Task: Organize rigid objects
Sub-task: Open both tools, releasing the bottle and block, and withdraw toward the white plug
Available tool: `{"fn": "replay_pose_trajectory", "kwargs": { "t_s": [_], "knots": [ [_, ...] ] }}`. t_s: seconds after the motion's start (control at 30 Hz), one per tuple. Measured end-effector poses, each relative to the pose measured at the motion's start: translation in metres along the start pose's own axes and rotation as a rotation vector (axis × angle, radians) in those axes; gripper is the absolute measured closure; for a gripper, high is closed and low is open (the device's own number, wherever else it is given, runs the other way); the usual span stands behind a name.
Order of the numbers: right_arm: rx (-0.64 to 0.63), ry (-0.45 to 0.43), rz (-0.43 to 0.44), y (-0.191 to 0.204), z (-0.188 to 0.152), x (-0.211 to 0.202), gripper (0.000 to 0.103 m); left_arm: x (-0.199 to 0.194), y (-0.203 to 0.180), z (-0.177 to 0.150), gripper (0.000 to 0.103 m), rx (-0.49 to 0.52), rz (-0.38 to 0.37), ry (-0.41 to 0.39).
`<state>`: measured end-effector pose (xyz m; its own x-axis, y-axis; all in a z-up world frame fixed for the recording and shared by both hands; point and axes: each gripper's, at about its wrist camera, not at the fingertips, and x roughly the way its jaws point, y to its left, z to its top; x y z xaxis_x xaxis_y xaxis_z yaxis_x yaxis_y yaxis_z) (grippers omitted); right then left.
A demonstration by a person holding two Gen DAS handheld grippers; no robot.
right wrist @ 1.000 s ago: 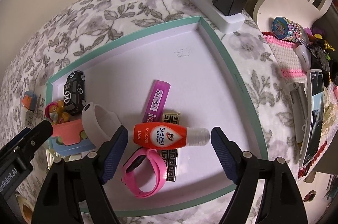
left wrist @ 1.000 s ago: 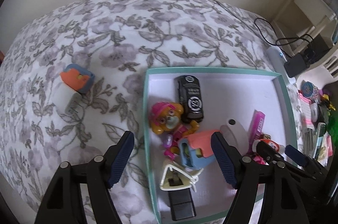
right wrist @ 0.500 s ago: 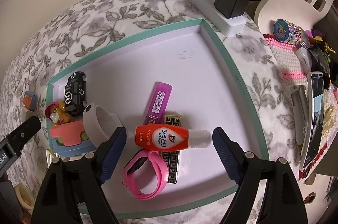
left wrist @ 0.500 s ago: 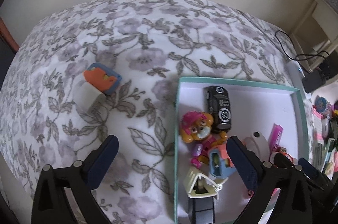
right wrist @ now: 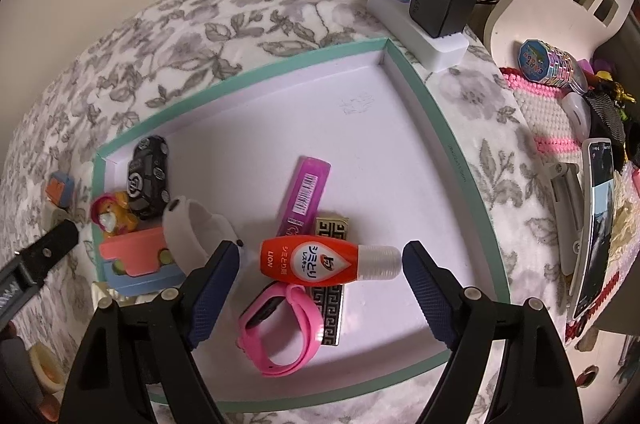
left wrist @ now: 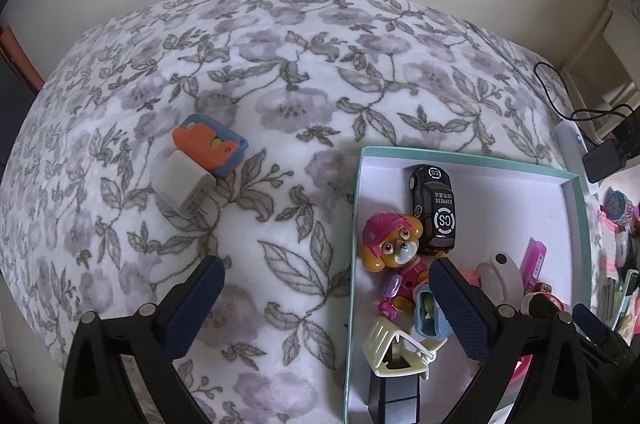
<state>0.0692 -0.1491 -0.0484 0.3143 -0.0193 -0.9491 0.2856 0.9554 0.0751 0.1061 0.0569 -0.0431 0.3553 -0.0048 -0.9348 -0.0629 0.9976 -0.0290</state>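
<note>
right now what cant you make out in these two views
- Black block under the cream clip, left wrist view: cut off by the bottom edge, so what it is stays unclear.
- Orange-and-blue toy in the tray, left wrist view: mostly hidden behind a left gripper finger.
- Patterned black-and-gold card, right wrist view: middle covered by the red bottle.
- Tape roll, right wrist view: partly hidden by dark gear at the left edge.

Bedcover [left wrist: 280, 95]: showing grey-lilac floral print on white.
Tray [right wrist: 436, 127]: showing mint rim, white floor.
Toy car [left wrist: 434, 207]: showing black, white lettering.
Bottle [right wrist: 308, 261]: showing orange-red, clear cap.
Wristband [right wrist: 280, 328]: showing pink.
Gripper fingers [left wrist: 196, 304]: showing navy pads, black arms.
</note>
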Motion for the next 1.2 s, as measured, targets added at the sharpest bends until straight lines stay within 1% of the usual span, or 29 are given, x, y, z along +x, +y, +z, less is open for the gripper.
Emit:
{"fn": "replay_pose_trajectory", "kwargs": {
  "t_s": [0.13,0.23,0.47,0.7,0.93,1.1,1.2],
  "knots": [
    [0.001,-0.027,0.039,0.005,0.001,-0.01,0.019,0.0,0.002,0.001,0.0,-0.002,-0.005,0.008],
    [-0.022,-0.043,0.057,0.017,0.0,-0.015,0.019,-0.002,0.013,0.004,0.0,-0.024,-0.012,0.01],
    [-0.124,-0.059,0.116,0.058,-0.005,-0.019,0.019,-0.008,0.058,0.015,0.0,-0.121,0.015,-0.004],
    [-0.185,-0.068,0.146,0.091,-0.008,-0.019,0.019,-0.007,0.099,0.019,0.0,-0.204,0.033,0.002],
    [-0.178,-0.071,0.19,0.115,-0.005,-0.016,0.019,0.001,0.125,0.022,0.0,-0.244,0.049,0.023],
    [-0.226,-0.064,0.206,0.142,-0.008,-0.01,0.019,0.01,0.144,0.027,0.0,-0.27,0.061,0.039],
    [-0.252,-0.052,0.199,0.154,-0.011,-0.005,0.019,0.02,0.149,0.03,0.0,-0.253,0.067,0.049]
  ]
}}
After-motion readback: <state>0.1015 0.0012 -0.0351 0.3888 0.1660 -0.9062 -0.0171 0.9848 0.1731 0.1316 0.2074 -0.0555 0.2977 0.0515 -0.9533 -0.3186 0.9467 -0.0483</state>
